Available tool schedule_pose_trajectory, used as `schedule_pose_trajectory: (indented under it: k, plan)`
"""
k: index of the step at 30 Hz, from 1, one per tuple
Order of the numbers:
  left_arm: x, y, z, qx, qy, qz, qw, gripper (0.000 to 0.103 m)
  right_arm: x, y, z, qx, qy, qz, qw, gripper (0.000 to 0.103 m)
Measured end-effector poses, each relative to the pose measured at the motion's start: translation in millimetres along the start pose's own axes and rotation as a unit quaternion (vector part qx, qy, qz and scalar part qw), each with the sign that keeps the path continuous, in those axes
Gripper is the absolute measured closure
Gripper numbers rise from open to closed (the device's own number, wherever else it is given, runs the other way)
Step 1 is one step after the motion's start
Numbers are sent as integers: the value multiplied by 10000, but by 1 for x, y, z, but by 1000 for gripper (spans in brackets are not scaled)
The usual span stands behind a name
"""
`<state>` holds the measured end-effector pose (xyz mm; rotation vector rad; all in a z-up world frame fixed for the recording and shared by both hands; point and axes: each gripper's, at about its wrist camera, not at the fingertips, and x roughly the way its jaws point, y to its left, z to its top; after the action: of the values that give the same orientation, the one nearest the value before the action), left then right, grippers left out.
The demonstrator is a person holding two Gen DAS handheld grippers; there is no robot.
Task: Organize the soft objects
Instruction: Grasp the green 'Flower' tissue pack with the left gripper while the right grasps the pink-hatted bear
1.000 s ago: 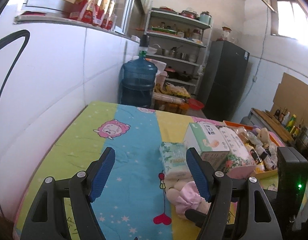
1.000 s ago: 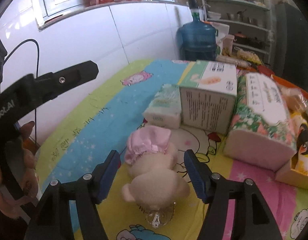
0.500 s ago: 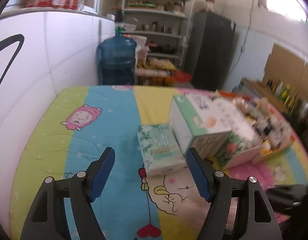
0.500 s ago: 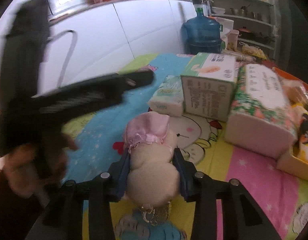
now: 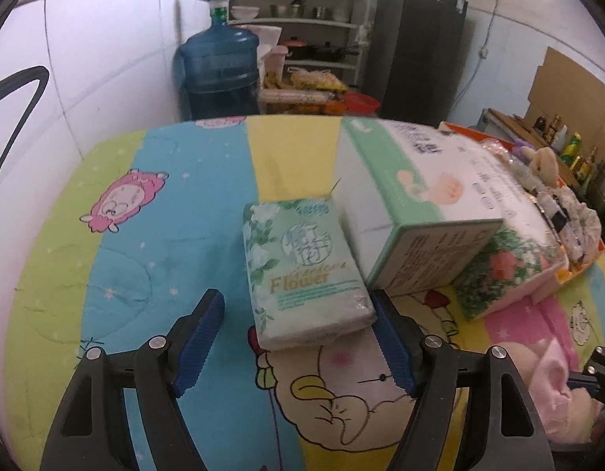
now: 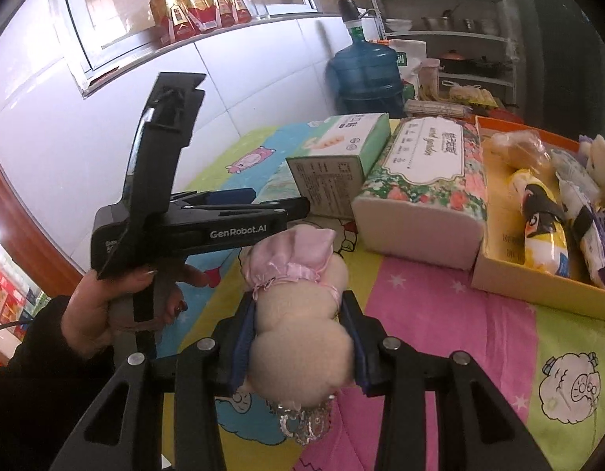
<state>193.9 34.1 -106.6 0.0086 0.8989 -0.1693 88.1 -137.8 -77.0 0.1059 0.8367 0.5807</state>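
Right wrist – gripper (image 6: 298, 337) clamps plush toy (image 6: 296, 314).

Tissue pack (image 5: 306, 267) just left of carton (image 5: 412, 204), on tablecloth (image 5: 145, 274)

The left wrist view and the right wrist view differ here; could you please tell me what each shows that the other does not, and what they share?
Only the left wrist view shows the left gripper open around the Flower tissue pack, pads not touching it. Only the right wrist view shows the right gripper shut on the plush toy, the hand holding the other gripper, and bottles on the sill. Both show the green-topped box and water jug.
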Motion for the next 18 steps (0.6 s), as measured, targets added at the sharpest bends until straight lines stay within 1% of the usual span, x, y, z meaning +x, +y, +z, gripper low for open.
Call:
schedule_pose_trajectory:
  k: [3,5,6,7,12,18]
  plan:
    - [1,3,-1,-62,-13,13,10000,27,0,-3,-1,30,-15,43,10000,61]
    - [-1,5,-1,-101,-84,12,9999,36,1,-4,-1,26,-21,63,10000,61]
    - [-2,7,-2,-125,-107,28,9999,46,1,-5,0,22,-22,73,10000,61]
    - [-4,11,-4,-155,-126,30,9998,49,1,-5,-1,17,-25,82,10000,61]
    - [-10,21,-6,-342,-267,-81,9990,52,2,-3,-1,21,-47,111,9999,61]
    - [-26,25,-14,-452,-490,-27,9978,53,1,0,1,-3,-66,102,9999,61]
